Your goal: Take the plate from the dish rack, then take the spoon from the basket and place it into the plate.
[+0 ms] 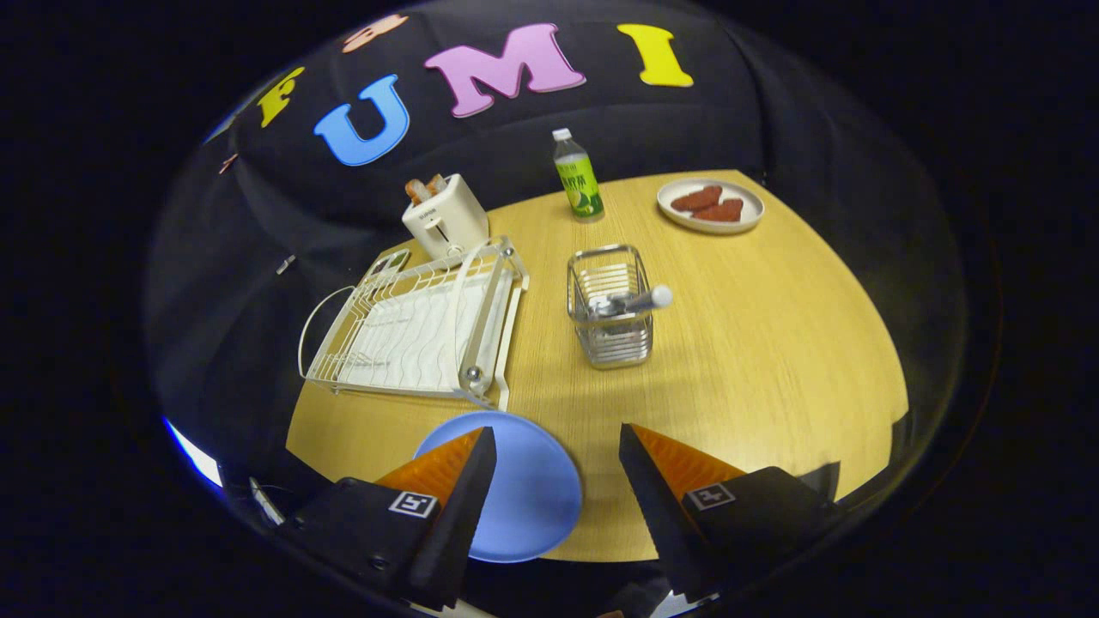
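Observation:
A blue plate lies flat on the wooden table, partly under my left finger and reaching into the gap between the two. My gripper is open and holds nothing. Beyond the fingers stands a wire basket with a spoon lying across its top, its white handle end pointing right. To the left of the basket sits the white dish rack, with no dishes in it.
A cream toaster with bread in it stands behind the rack. A green drink bottle stands at the table's back. A white plate of reddish-brown food sits at the far right.

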The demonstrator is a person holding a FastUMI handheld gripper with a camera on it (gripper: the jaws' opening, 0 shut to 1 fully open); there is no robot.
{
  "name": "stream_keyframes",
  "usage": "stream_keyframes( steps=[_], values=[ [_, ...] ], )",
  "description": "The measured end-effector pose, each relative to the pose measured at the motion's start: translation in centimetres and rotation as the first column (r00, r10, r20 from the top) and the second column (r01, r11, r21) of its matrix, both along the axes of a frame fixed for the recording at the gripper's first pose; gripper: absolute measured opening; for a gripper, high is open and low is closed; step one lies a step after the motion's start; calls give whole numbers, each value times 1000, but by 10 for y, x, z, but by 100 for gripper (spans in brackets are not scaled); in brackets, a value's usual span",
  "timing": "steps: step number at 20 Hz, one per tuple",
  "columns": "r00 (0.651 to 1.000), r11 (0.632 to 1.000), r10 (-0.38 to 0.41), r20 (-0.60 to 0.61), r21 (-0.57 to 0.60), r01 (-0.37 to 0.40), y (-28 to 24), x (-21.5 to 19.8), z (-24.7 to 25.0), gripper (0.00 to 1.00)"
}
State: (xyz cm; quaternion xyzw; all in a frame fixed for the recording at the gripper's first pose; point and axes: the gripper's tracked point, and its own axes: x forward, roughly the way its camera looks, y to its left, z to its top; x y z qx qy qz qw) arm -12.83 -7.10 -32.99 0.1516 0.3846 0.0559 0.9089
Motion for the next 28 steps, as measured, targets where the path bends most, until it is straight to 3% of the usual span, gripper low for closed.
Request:
stream_keyframes(
  steps=[5,10,13,18,21,28],
  values=[
    [985,973,69,155,-227,-32,-36,45,35,93],
    [995,967,77,66,-246,-59,-59,73,0,90],
    [996,969,87,6,-233,-83,-62,77,-25,59],
    [996,983,82,-27,-163,-85,-55,86,-40,53],
    [996,985,72,-47,-155,-79,-56,85,-44,20],
    [999,987,31,-31,-155,-35,-63,85,-23,11]
  ],
)
